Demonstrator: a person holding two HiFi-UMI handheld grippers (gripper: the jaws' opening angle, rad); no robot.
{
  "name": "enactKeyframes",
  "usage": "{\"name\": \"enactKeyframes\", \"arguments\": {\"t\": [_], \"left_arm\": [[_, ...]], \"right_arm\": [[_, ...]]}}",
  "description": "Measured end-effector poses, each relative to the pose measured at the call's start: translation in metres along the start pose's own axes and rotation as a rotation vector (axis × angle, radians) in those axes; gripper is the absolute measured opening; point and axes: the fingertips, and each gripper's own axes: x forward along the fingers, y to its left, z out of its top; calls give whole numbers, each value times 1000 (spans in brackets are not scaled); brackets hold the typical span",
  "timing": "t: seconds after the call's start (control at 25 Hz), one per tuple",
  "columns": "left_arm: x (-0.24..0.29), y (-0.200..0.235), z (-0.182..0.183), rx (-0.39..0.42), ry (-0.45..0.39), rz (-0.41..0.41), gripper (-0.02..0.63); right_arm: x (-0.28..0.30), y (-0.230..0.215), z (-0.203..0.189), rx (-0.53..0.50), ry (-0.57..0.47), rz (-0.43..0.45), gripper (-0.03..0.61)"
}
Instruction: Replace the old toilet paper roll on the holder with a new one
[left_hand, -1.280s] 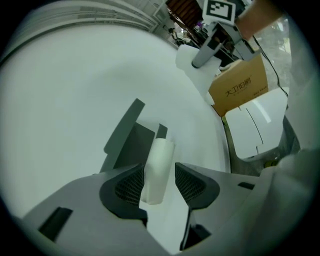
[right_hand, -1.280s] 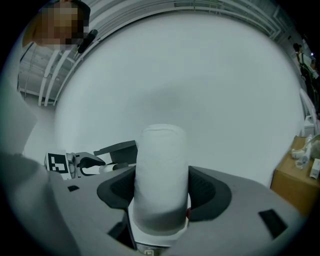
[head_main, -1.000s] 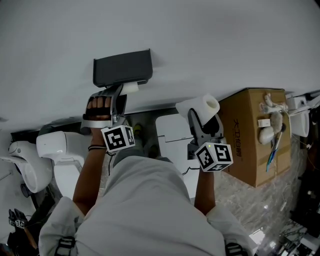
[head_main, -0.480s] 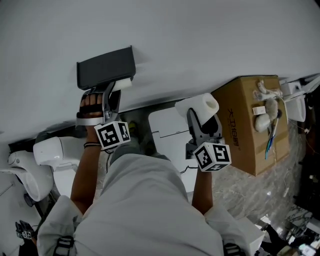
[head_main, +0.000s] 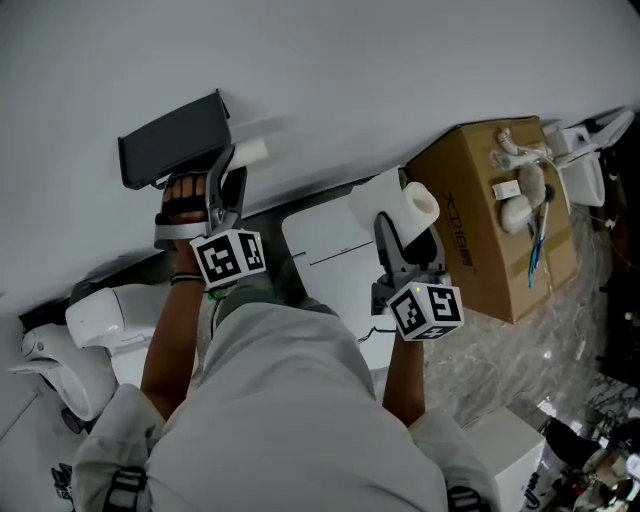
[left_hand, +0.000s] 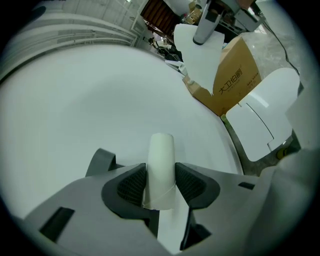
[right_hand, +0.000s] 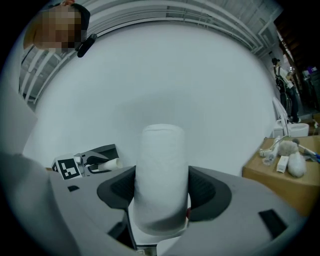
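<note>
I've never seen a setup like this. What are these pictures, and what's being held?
There is no robot here. A person holds a hand-operated claw in each hand, and the patterned cubes are part of those tools. One picture comes from a head camera looking steeply down. The other two come from cameras riding on each claw. The left claw is shut on a nearly used-up roll, beside the dark holder on the white wall. The right claw grips a full toilet paper roll. A cardboard box stands at the right.
</note>
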Motion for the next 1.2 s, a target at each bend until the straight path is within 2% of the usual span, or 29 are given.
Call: {"name": "enactKeyframes", "arguments": {"t": [0.2,0.36,0.52,0.6,0.72,0.88,1.2], "left_arm": [[5,-6,38,-14,-90,-16,198],[0,-16,63,-142,-166,-76,198],[-9,-27,80,-203,-211,-116,198],[-15,-28,84,-269,-230,-134,198],[-27,-28,86,-374,-257,-153,198],[-44,-26,81,-469,-266,-144,198],[-81,-13,53,-653,-256,-66,198]], "right_arm": [[-18,-20,1,7,-13,-41,302],[-36,-38,0,35,-25,-85,302],[-52,-51,1,54,-40,-116,302],[-57,-54,3,66,-52,-124,302],[-62,-56,6,82,-62,-130,302],[-65,-59,10,116,-83,-112,302],[-57,-46,14,219,-109,-23,302]]}}
